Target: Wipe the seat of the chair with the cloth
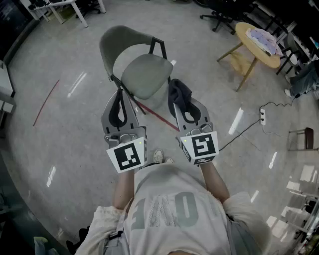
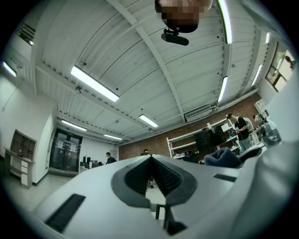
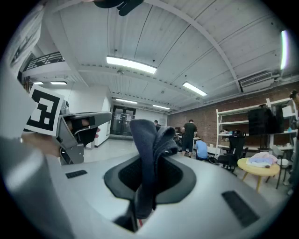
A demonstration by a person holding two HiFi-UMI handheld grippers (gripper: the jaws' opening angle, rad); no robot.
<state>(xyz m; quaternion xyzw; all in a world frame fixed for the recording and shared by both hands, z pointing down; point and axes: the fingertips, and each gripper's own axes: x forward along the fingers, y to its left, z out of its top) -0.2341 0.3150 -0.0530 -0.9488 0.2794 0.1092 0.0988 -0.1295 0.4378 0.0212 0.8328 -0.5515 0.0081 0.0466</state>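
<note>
The chair stands on the floor ahead of me, its grey-green seat (image 1: pixel 144 74) bare and its curved backrest (image 1: pixel 115 42) on the far left side. A dark blue cloth (image 1: pixel 180 94) is clamped in my right gripper (image 1: pixel 178 99), which is held just right of the seat's near edge. In the right gripper view the cloth (image 3: pixel 150 149) sticks up from between the jaws of this gripper (image 3: pixel 148 186). My left gripper (image 1: pixel 119 97) hovers by the seat's near left corner. Its jaws meet with nothing between them in the left gripper view (image 2: pixel 152 161). Both point up toward the ceiling.
A round wooden table (image 1: pixel 246 32) carrying pale fabric stands at the back right. A power strip (image 1: pixel 262 117) and its cable lie on the floor to the right, near a small stool (image 1: pixel 301 138). White tables (image 1: pixel 65 7) stand back left. Several people (image 3: pixel 190 135) are far off.
</note>
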